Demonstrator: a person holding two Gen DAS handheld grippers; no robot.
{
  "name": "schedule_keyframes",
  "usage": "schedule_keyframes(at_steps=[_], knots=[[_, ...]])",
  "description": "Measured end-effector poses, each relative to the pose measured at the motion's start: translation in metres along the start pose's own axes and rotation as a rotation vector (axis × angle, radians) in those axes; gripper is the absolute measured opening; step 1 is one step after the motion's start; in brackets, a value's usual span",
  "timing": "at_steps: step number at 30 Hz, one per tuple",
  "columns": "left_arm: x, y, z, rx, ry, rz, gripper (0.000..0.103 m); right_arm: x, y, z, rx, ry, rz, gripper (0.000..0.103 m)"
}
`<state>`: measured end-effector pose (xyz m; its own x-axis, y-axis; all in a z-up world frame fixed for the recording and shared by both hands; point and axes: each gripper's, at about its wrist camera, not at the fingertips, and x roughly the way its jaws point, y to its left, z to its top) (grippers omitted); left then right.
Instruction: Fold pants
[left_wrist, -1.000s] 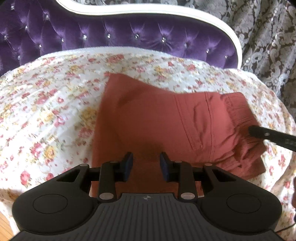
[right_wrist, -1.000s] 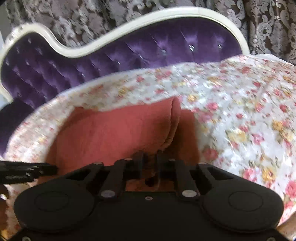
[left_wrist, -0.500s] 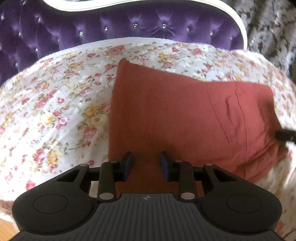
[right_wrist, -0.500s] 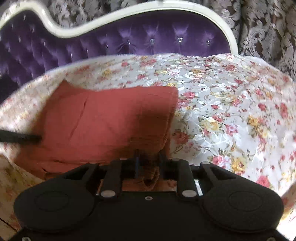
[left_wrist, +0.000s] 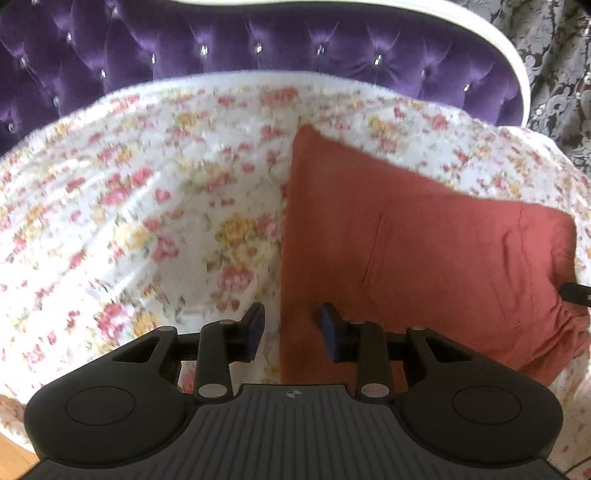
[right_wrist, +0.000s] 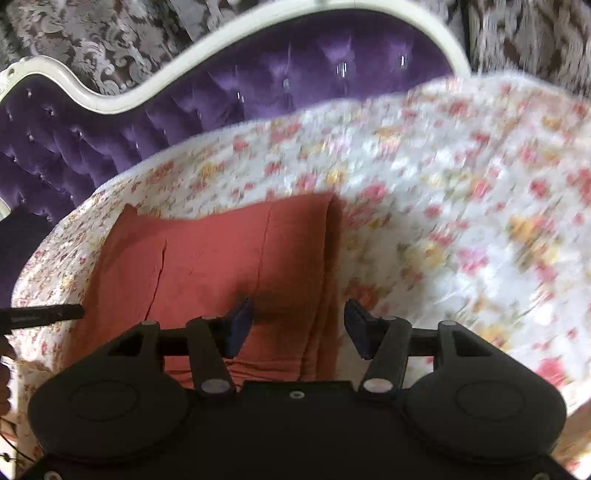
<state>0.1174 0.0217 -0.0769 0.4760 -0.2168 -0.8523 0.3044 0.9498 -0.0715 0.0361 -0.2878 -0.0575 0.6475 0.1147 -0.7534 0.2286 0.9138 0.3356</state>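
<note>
Softly creased, the rust pants lay folded in a rectangle on the floral bedspread; our left gripper and right gripper fingers were opening, gripping nothing.

The folded pants lie on the bedspread, the headboard behind them, the curtain behind that.

Soft daylight, motion blur, fisheye warp

Purple tufted headboard with cream frame, floral bedspread, grey damask wall
</note>
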Motion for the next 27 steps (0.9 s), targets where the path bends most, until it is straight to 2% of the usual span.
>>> schedule_keyframes(at_steps=[2,5,8,13,21,26,27], knots=[[0.002,0.001,-0.003,-0.010,-0.005,-0.007,0.038,0.008,-0.003,-0.004,0.028,0.020,0.017,0.064],[0.005,-0.002,0.002,0.002,-0.005,-0.018,0.043,0.010,-0.008,-0.007,0.070,0.001,0.047,0.066],[0.011,-0.009,0.011,0.021,-0.003,-0.043,0.043,0.013,-0.010,-0.004,0.082,0.000,0.064,0.069],[0.021,-0.017,0.021,0.038,-0.003,-0.027,0.047,0.021,-0.005,0.002,0.076,-0.010,0.072,0.077],[0.032,-0.020,0.036,0.050,0.005,-0.026,0.051,0.034,0.002,0.010,0.045,-0.031,0.078,0.082],[0.036,-0.025,0.041,0.065,-0.005,-0.018,0.050,0.040,-0.001,0.015,0.057,-0.041,0.105,0.082],[0.036,-0.025,0.041,0.058,-0.008,-0.020,0.046,0.041,-0.001,0.016,0.054,-0.039,0.109,0.082]])
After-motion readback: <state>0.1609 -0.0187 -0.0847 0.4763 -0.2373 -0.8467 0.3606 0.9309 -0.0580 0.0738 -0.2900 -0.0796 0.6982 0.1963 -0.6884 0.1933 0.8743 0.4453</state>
